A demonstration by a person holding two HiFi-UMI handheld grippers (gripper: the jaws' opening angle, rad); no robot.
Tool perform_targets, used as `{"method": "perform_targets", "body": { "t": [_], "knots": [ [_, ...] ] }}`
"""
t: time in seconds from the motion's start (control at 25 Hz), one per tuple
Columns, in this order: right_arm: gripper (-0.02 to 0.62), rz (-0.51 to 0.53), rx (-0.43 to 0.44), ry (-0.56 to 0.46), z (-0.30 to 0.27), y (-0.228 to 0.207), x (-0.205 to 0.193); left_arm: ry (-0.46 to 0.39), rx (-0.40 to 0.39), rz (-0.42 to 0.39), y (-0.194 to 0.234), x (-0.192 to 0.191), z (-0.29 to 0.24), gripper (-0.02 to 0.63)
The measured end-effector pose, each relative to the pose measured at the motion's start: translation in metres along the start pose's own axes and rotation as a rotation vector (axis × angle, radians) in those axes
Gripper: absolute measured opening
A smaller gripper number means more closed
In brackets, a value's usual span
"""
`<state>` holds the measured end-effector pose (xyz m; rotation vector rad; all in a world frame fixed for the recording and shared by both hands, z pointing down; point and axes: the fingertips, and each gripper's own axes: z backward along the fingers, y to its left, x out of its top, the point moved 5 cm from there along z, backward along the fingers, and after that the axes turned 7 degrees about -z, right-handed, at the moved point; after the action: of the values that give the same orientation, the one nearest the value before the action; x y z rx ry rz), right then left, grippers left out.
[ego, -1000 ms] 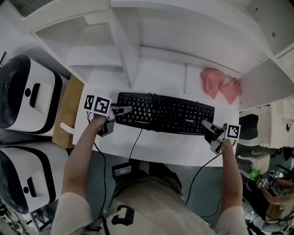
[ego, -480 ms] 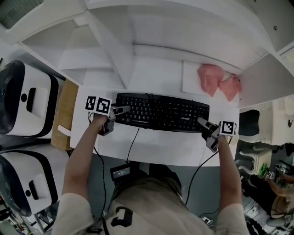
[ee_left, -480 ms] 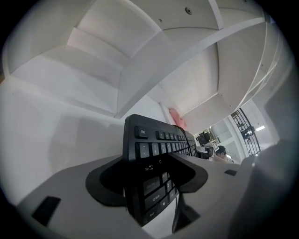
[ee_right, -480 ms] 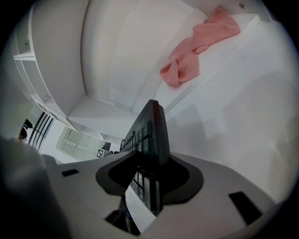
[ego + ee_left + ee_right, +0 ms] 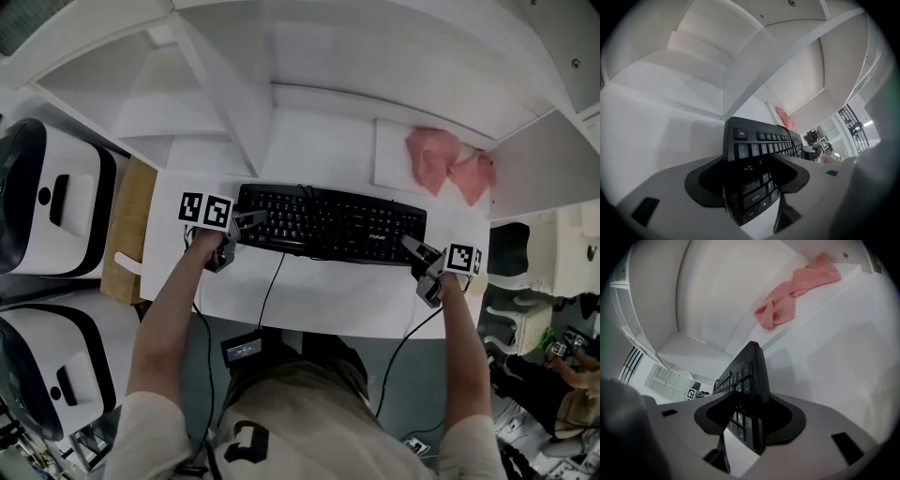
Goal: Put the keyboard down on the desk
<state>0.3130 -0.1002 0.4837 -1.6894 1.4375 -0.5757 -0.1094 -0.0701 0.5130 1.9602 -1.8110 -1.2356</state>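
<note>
With the keyboard (image 5: 328, 225) apparently resting on the counter (image 5: 319, 295) at mid-frame, each end sits between the loosened fingers, which have just been opening, of the left gripper (image 5: 247, 221) and right gripper (image 5: 412, 247); spread both evenly, then withdraw straight outward so nothing drags it.

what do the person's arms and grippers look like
The left gripper and right gripper are grey two-jaw tools, each with a white cube of black square markers and a black cable. Arms: short pale sleeves. Jaws have just been opening, black keyboard between them.
</note>
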Motion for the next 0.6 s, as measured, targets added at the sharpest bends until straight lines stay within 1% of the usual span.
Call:
{"method": "perform_targets", "body": {
  "t": [0.16, 0.24, 0.48, 0.56, 0.6],
  "knots": [
    [0.221, -0.007, -0.057, -0.002, 0.0014, -0.0033, -0.0030, 0.002, 0.017, -0.014, -0.0024, 0.0031, 0.0019, 0.296],
    [0.222, -0.003, -0.065, -0.007, 0.0029, -0.0039, -0.0035, 0.005, 0.022, -0.016, -0.0038, 0.0032, 0.0022, 0.297],
    [0.225, 0.014, -0.044, 0.004, 0.0016, -0.0031, -0.0024, 0.001, 0.029, -0.023, -0.0029, 0.0021, 0.0033, 0.298],
    [0.226, 0.003, -0.026, -0.011, 0.0035, -0.0050, -0.0018, 0.003, 0.032, -0.021, -0.0027, 0.0021, 0.0027, 0.298],
    [0.236, -0.013, -0.018, -0.020, 0.0053, -0.0063, -0.0004, 0.002, 0.033, -0.016, -0.0026, 0.0024, 0.0029, 0.298]
  ]
}}
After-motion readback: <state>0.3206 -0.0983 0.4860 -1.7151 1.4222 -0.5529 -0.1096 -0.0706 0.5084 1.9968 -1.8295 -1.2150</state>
